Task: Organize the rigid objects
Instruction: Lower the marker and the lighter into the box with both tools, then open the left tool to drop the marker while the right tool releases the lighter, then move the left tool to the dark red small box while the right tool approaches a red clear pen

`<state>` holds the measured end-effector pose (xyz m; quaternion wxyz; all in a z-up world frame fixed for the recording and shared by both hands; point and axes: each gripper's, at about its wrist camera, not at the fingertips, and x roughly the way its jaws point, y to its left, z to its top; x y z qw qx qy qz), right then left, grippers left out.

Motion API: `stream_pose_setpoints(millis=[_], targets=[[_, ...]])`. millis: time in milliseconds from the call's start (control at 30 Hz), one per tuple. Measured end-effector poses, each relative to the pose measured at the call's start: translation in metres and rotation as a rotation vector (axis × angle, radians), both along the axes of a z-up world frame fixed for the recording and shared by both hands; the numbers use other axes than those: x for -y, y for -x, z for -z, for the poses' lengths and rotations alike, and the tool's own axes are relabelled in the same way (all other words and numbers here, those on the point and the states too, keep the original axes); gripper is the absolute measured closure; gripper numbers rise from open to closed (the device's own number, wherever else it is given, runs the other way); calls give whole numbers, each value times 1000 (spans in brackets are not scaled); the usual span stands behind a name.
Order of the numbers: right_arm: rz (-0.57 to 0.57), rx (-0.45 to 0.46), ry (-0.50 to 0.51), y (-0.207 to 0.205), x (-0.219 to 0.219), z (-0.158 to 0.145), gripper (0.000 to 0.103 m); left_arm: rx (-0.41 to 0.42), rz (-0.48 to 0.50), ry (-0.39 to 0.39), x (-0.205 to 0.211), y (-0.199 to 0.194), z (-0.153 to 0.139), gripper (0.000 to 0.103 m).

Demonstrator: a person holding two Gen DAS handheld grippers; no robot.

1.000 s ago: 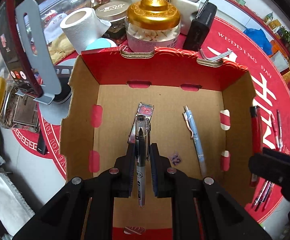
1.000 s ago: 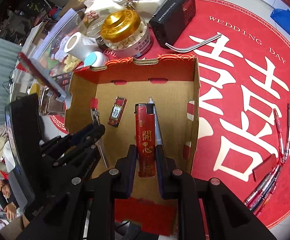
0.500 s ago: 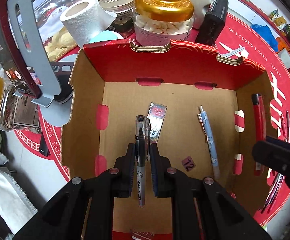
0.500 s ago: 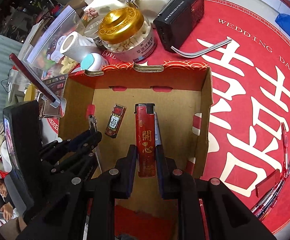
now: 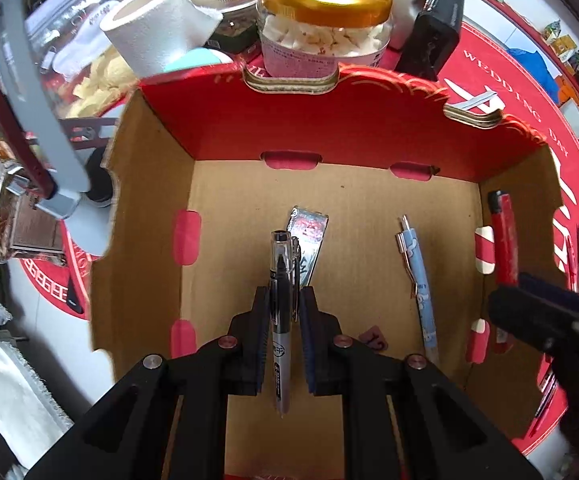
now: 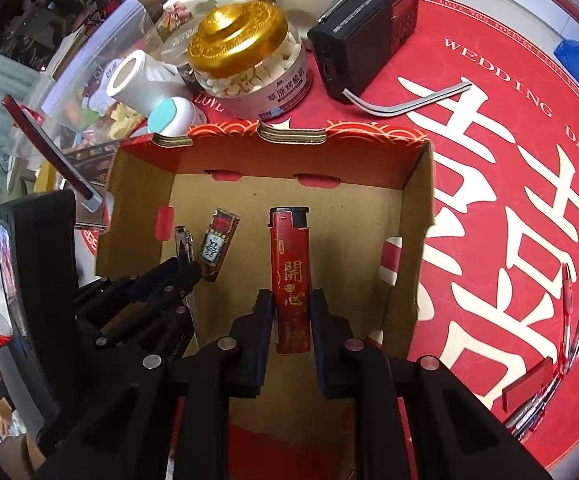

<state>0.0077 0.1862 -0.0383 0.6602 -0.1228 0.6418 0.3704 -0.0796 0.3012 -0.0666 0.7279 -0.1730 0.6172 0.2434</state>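
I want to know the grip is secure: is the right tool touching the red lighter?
Touching. The right wrist view shows the right tool with both pads pressed against the sides of the red lighter, no gap.

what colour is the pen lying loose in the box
Light blue with a small cartoon print, silver clip; the pen shows best in the left wrist view.

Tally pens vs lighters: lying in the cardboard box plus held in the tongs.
Pens: 2 (black pen in left tongs, blue pen in box)
Lighters: 2 (red lighter in right tongs, patterned lighter in box)
Total: 4
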Motion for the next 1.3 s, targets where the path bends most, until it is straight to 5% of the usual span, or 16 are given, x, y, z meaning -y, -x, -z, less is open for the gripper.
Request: stream_pose_setpoints(millis=[200, 233, 267, 300, 333, 400, 433, 600, 700, 833, 933, 1167, 1300], targets=[[-13, 25, 37, -4, -10, 18, 83, -13, 22, -45, -1, -7, 13, 80], [-16, 42, 51, -3, -12, 19, 83, -15, 25, -56, -1, -8, 13, 59], [-18, 53, 58, -3, -12, 19, 83, -15, 22, -50, -1, -10, 15, 27], [-16, 62, 59, -4, -12, 17, 81, -2, 4, -41, -4, -7, 15, 16], [-4, 87, 63, -4, -9, 13, 74, 16, -5, -41, -5, -5, 14, 16], [17, 132, 31, -6, -2, 0, 37, 51, -26, -42, -8, 0, 7, 10], [18, 120, -26, -6, 2, -7, 26, 63, -31, -46, -7, 2, 4, 1], [33, 219, -96, 1, 36, -49, 23, 107, 15, -77, 11, 5, -17, 0], [117, 255, -49, -1, 83, -54, 23, 134, 95, -86, 41, -3, -37, 0], [354, 222, 67, -16, 179, -42, 23, 188, 236, -53, 110, -31, -59, 0], [564, 109, 135, -24, 263, -19, 23, 198, 368, -38, 173, -64, -68, 0], [700, -6, 163, -22, 355, 9, 23, 137, 739, -83, 314, -124, -15, 0], [727, -46, 127, -14, 374, 19, 23, 75, 827, -118, 336, -132, 22, 0]])
